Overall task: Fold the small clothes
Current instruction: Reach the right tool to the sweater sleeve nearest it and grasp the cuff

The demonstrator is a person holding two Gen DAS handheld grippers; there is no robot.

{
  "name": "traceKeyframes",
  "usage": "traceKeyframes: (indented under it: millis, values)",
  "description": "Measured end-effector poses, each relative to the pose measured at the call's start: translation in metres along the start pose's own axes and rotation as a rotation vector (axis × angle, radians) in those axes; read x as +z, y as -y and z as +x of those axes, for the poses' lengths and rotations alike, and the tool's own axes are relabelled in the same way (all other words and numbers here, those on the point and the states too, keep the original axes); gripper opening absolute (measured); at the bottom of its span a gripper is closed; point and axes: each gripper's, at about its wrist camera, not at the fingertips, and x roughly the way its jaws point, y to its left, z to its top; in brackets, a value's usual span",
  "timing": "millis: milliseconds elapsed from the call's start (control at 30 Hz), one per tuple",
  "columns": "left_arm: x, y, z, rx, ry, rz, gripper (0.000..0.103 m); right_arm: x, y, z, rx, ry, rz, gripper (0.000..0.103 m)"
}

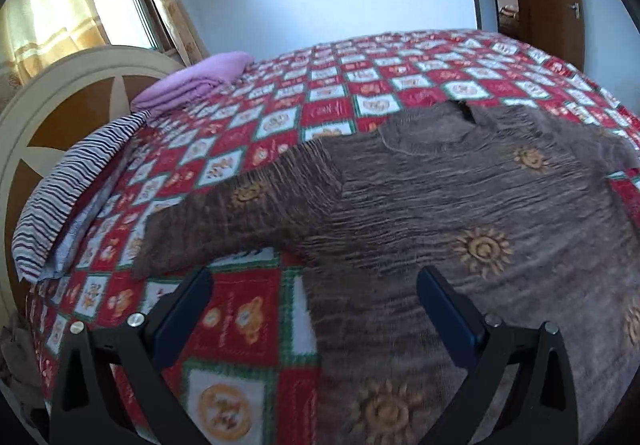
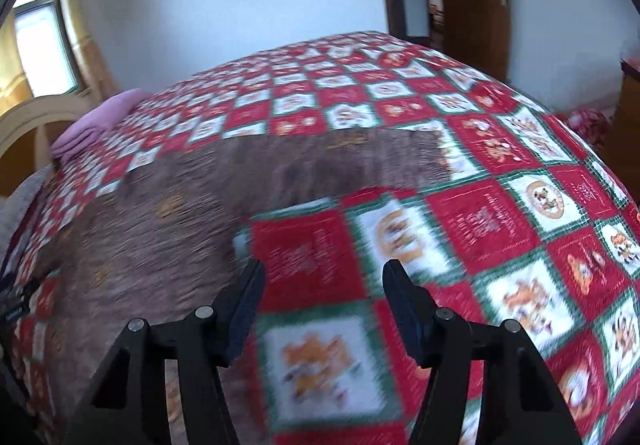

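Both claws hang empty over the bed: the left claw (image 1: 314,299) gapes wide above the near left edge of the brown sun-print shirt (image 1: 460,213), the right claw (image 2: 324,293) is parted just off the shirt's right side, over bare checked bedspread (image 2: 500,213). That shirt lies spread flat, sleeves out, in the bed's near half, so folding seems not yet begun. Next, each claw probably needs to pinch a sleeve or side edge.

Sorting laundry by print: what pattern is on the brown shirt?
Golden sun motifs on the brown shirt, clearest in the left wrist view.
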Motion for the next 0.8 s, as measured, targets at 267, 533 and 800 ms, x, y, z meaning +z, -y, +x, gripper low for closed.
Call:
traceKeyframes:
  millis: [267,533,800]
  values:
    - [0.014,0.018,0.052,0.009,-0.063,-0.011,0.103,0.037,0.047,0.057,-0.069,-0.035,0.078,0.061]
    - [0.03,0.022,0.089,0.034,-0.098,-0.038,0.103,0.081,0.1,0.097,-0.091,-0.018,0.185,0.053]
    - [0.044,0.025,0.11,0.048,-0.129,-0.056,0.103,0.124,0.12,0.143,-0.073,-0.065,0.191,0.041]
